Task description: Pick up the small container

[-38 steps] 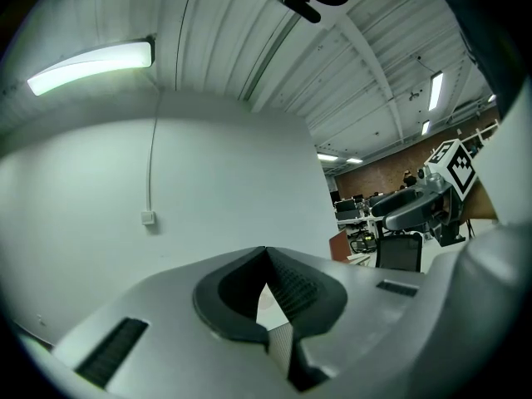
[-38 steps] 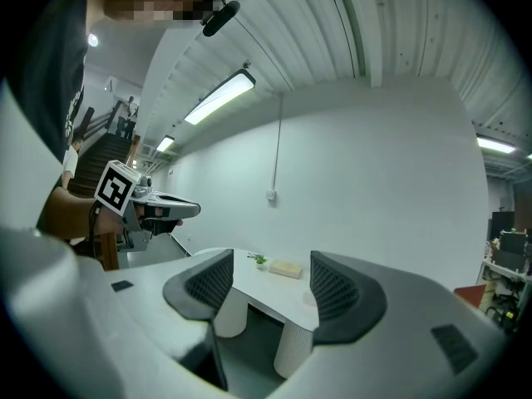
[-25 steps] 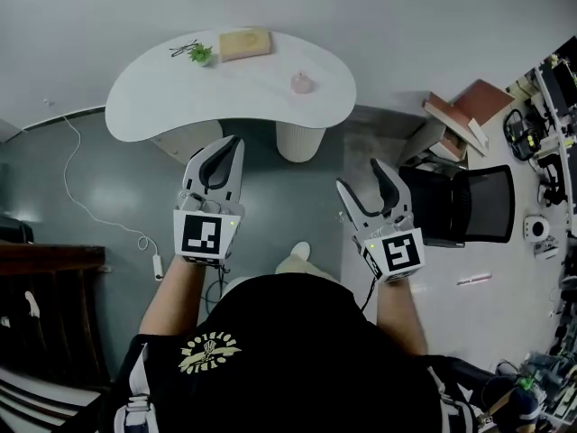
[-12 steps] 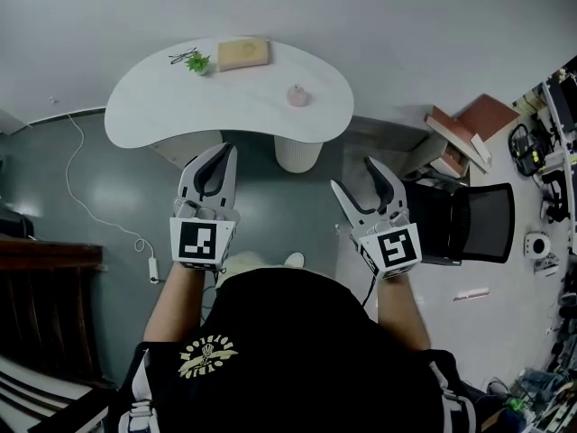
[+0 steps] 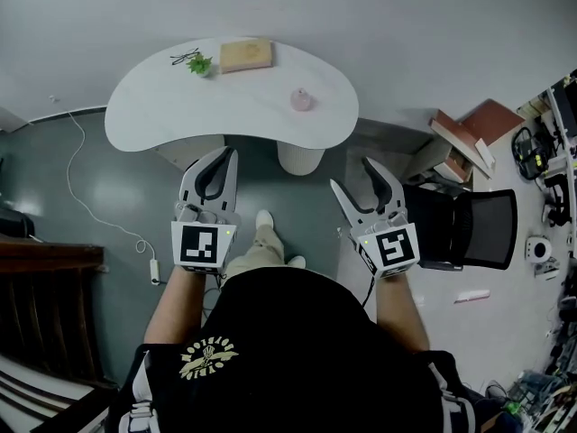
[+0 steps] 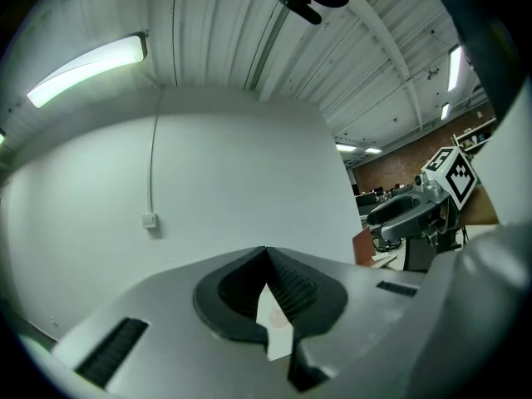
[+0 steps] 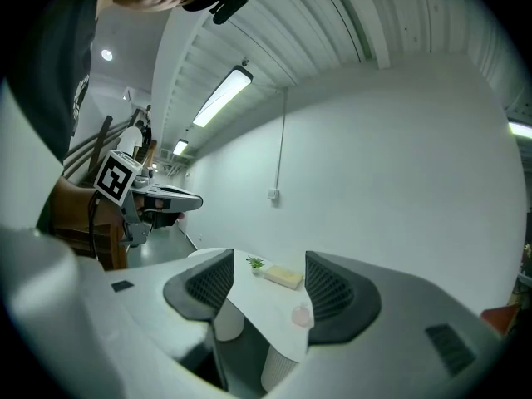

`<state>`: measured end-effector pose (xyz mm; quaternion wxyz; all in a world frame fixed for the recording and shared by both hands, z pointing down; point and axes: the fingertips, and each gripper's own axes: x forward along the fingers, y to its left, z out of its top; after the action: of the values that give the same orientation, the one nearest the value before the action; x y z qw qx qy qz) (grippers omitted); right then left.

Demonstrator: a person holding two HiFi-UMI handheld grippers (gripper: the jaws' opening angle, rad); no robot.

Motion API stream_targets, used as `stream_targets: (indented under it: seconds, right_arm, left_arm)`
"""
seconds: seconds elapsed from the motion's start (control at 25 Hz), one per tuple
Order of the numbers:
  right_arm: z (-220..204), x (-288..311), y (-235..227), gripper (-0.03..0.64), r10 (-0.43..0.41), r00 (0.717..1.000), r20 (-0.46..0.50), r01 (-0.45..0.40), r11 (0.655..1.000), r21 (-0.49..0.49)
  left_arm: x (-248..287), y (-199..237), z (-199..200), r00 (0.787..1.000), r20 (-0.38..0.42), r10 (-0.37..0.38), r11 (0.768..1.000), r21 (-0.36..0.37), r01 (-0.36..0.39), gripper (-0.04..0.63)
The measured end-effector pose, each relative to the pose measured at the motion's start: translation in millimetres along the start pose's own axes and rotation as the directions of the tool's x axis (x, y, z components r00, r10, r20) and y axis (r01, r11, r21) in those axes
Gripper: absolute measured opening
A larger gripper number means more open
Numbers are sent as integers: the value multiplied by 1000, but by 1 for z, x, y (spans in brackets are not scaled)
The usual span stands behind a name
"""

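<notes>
Standing near the right end of a white kidney-shaped table (image 5: 171,115), the small container (image 5: 301,100) is a pale pink, rounded pot with a little knob on top. It sits well beyond both grippers. The right gripper view frames it (image 7: 301,315) between the jaws, but far off. The left gripper (image 5: 230,153) has its jaws drawn together, tips touching, with nothing held. The right gripper (image 5: 352,175) has its jaws spread wide and is empty.

Compared with half a second ago, both grippers sit in nearly the same places. A trouser leg and pale shoe (image 5: 263,219) now reach forward between them, where earlier only the shoe showed close to the body. The table lies slightly nearer.

At the far left of the table are a tan book (image 5: 246,54) and a small green plant (image 5: 199,63). The table rests on a ribbed white pedestal (image 5: 299,157) over a grey-green floor. A white cable (image 5: 83,207) trails on the left. A black office chair (image 5: 469,215) and stacked books (image 5: 464,132) stand on the right, against a plain white wall.
</notes>
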<state>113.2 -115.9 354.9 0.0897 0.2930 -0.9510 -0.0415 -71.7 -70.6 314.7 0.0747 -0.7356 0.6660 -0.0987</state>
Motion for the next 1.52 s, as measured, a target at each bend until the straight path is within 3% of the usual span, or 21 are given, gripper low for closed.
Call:
stream_targets:
  seconds: [0.48,1.04,1.52]
  right_arm:
    - [-1,55,-29,276,-21,999,-33,21,1000,9]
    - [8,154,-65,276,-14,998,-62,12,1000,-21]
    - [13,237,-82,276,-63,993,-102,60,998,-31]
  left_arm:
    - [69,16,-2,996,53,-72,997,1,72,9]
    - [160,72,-21,992,35,-121,993,-4,121,9]
    - [220,132,-34,983,60,-172,985,-21,173,8]
